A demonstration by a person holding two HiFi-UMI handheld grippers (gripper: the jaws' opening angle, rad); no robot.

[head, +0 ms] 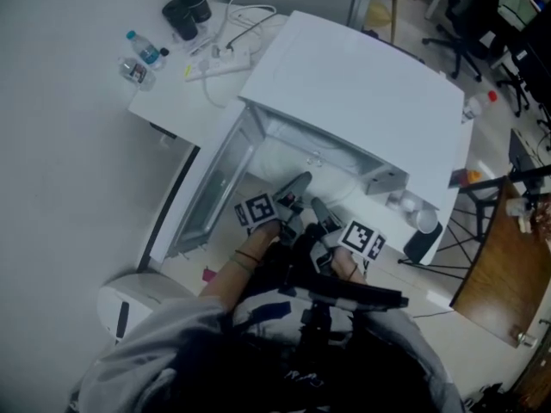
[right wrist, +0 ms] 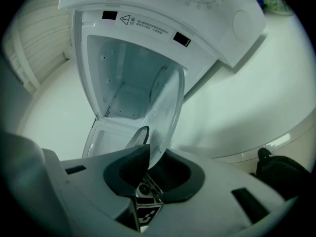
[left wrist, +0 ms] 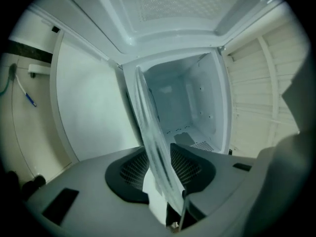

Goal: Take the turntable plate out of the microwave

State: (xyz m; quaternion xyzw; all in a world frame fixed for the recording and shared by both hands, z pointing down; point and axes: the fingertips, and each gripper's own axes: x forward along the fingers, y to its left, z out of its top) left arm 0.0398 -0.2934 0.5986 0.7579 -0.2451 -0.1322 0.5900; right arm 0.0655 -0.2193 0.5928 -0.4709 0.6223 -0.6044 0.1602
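Glass turntable plate (left wrist: 154, 132) stands on edge, off the cavity floor, at the open mouth of the microwave (head: 362, 84) near the desk's (head: 185, 101) front edge. Right gripper (right wrist: 154, 163) pinches its rim, jaws narrow. Left gripper (left wrist: 160, 164) gapes wide around it, pads clear. Risk: one rim pinch on slick glass, so it may pivot, slip out and smash.

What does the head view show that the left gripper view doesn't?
Only the head view: water bottles, a power strip, office chairs and the right gripper. Only the left gripper view: the glass turntable plate edge-on between the open jaws of the left gripper, and the cavity's back wall. Both: the white microwave with its door open.
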